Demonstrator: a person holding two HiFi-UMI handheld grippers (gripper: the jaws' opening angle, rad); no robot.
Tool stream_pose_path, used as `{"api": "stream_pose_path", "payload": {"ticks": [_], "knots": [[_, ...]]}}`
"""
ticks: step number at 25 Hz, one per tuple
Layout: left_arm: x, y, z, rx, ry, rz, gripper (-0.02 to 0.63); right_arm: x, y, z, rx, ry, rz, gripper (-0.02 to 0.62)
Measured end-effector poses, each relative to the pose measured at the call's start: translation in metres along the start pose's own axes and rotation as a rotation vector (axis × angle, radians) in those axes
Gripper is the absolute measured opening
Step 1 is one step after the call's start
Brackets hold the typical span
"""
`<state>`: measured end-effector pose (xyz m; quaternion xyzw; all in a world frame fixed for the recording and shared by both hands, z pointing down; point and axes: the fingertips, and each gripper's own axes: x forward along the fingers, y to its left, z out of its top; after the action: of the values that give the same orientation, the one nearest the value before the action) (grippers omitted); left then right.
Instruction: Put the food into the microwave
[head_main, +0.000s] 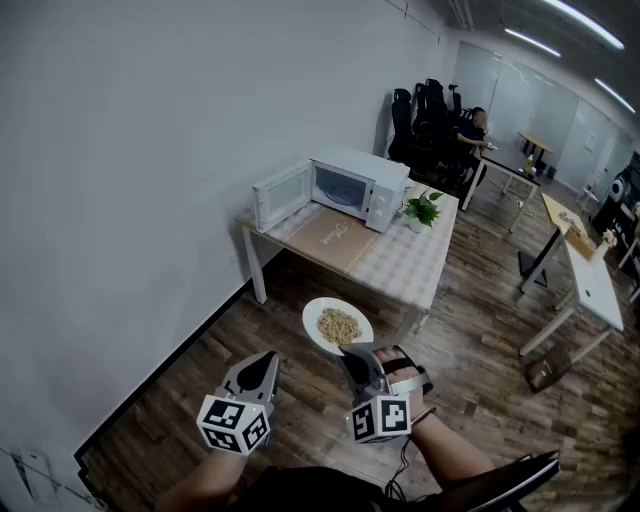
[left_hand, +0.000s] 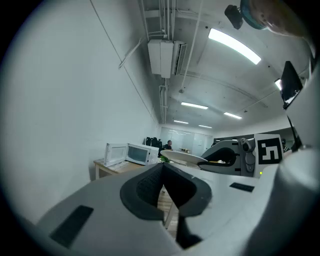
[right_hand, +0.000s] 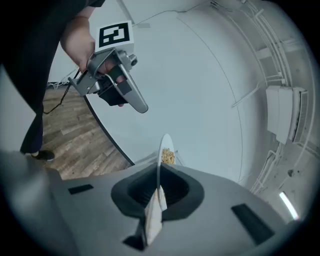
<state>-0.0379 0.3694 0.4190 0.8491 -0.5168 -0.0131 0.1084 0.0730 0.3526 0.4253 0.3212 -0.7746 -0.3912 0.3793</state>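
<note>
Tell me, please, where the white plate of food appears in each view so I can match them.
Head view: plate at lower centre, near rim in the right gripper.
Left gripper view: edge-on, right of centre, ahead of the right gripper.
Right gripper view: edge-on, centre, clamped between the jaws.
Shared landmark: the open microwave, beyond the plate in head and left gripper views; absent from the right gripper view.

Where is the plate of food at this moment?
In the head view the plate hangs near the middle, clamped at its rim by the right gripper, above the floor, short of the table with the microwave.
</note>
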Motion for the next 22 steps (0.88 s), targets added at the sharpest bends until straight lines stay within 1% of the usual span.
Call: {"api": "stream_pose_path", "payload": {"ticks": [3,7,10,14,22], "knots": [[0.003,0.003,-0.005,0.008,0.007,0.002,0.009,0.005,0.002,0.000,-0.067,0.007,-0.010,0.018],[0.005,0.006,-0.006,0.002,0.004,0.001,0.009,0.011,0.004,0.000,-0.107,0.014,-0.017,0.018],[0.007,0.009,-0.007,-0.002,0.005,-0.002,0.009,0.013,0.003,0.001,-0.161,0.016,-0.037,0.018],[0.005,0.014,-0.007,-0.010,0.002,-0.002,0.009,0.016,0.004,0.007,-0.166,0.006,-0.034,0.018],[-0.002,0.033,-0.005,-0.024,-0.005,-0.012,0.009,0.031,0.006,0.020,-0.187,0.034,-0.035,0.018]]}}
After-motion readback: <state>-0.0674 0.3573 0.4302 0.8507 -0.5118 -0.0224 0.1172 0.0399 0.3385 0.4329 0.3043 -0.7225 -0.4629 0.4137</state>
